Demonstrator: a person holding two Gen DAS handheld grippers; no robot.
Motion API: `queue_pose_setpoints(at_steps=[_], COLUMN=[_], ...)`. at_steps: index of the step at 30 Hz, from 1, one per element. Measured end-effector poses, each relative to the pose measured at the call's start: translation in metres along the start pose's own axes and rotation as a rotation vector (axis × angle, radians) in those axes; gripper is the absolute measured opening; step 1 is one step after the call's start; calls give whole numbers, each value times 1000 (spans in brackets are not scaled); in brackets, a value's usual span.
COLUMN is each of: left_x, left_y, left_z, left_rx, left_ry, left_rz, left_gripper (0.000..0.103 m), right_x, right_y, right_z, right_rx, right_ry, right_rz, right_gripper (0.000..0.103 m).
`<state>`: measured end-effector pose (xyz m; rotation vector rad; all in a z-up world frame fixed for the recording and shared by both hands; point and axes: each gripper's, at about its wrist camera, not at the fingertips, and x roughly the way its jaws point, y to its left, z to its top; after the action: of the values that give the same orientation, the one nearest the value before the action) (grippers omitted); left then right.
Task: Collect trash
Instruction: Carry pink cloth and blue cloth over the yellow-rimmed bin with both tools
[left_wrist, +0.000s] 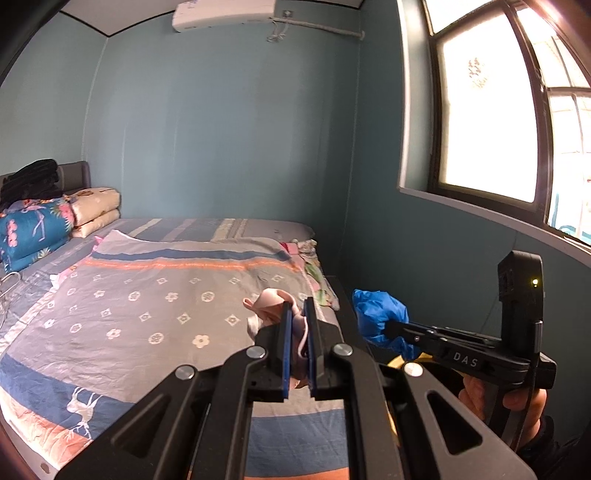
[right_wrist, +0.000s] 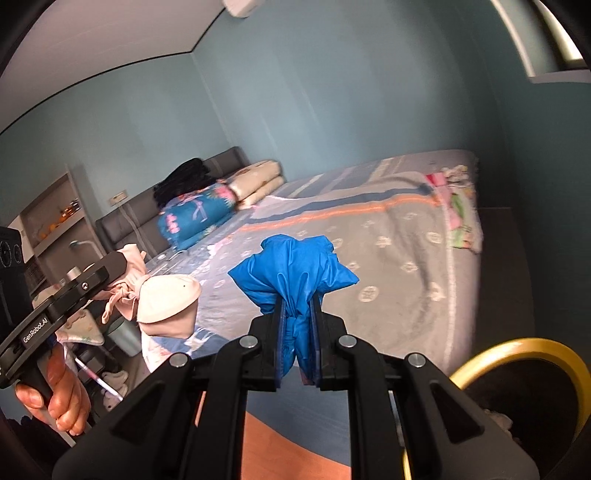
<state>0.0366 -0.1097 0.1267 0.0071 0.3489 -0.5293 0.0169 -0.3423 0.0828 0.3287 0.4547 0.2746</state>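
Left gripper (left_wrist: 298, 321) fingers clamped on pink cloth (left_wrist: 271, 306), lifted clear of bed (left_wrist: 155, 295). Right gripper (right_wrist: 297, 314) fingers clamped on blue bag (right_wrist: 291, 273), bunched neck pinched to keep hold. Yellow-rimmed bin (right_wrist: 517, 349) just beside right gripper, low: likely drop point for both.

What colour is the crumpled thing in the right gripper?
Bright blue; the crumpled plastic shows best in the right wrist view.

White letters "DAS" run along the side of the right gripper (left_wrist: 384, 326), near its handle. The left gripper (right_wrist: 122, 275) carries "GenRobot.AI" in white along its black side bar.
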Motion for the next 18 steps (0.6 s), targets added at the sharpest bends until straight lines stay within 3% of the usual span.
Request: queue_pose_setpoints(at_steps=[11,18], left_x=[35,59], left_y=[-60,-102], left_z=[2,-6], left_rx=[71,117], left_ry=[50,106], left_rz=[-90,-158], left_gripper=[6,6], right_x=[-69,-92], right_y=[-47,-84], right_z=[-12,-18], right_rx=[47,105], right_ry=[-67,-86], right_rz=[-204,-275], right_gripper=[11,12])
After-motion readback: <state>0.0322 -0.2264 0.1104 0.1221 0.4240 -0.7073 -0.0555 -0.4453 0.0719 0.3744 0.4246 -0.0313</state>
